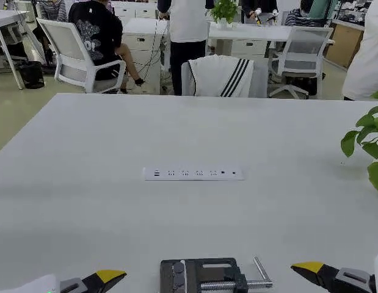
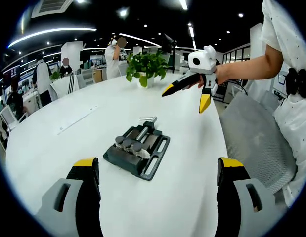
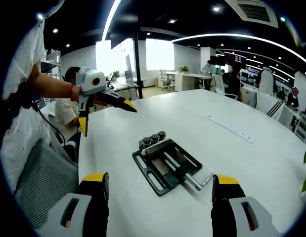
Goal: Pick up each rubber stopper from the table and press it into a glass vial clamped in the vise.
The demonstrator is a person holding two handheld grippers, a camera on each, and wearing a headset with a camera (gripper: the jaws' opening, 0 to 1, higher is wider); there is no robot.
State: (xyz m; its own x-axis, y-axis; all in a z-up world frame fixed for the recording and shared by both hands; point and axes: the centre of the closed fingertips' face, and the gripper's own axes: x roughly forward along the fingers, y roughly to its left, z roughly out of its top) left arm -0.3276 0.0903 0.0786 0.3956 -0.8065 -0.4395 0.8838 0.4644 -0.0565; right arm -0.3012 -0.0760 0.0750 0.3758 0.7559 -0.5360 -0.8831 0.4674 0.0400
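Note:
A small dark vise (image 1: 204, 276) stands at the table's near edge, its screw handle (image 1: 262, 271) pointing right. Several dark round stopper tops (image 3: 153, 139) sit in a row along one jaw of the vise (image 3: 167, 163); I cannot make out any glass under them. My left gripper (image 2: 157, 168) hovers open and empty, short of the vise (image 2: 138, 148). My right gripper (image 3: 160, 181) is also open and empty on the vise's other side. In the head view, the left gripper (image 1: 106, 278) and the right gripper (image 1: 317, 270) flank the vise.
A white power strip (image 1: 193, 173) lies flat in the middle of the table. A potted plant (image 1: 369, 140) overhangs the right edge. Office chairs (image 1: 222, 76) and several people are beyond the far edge.

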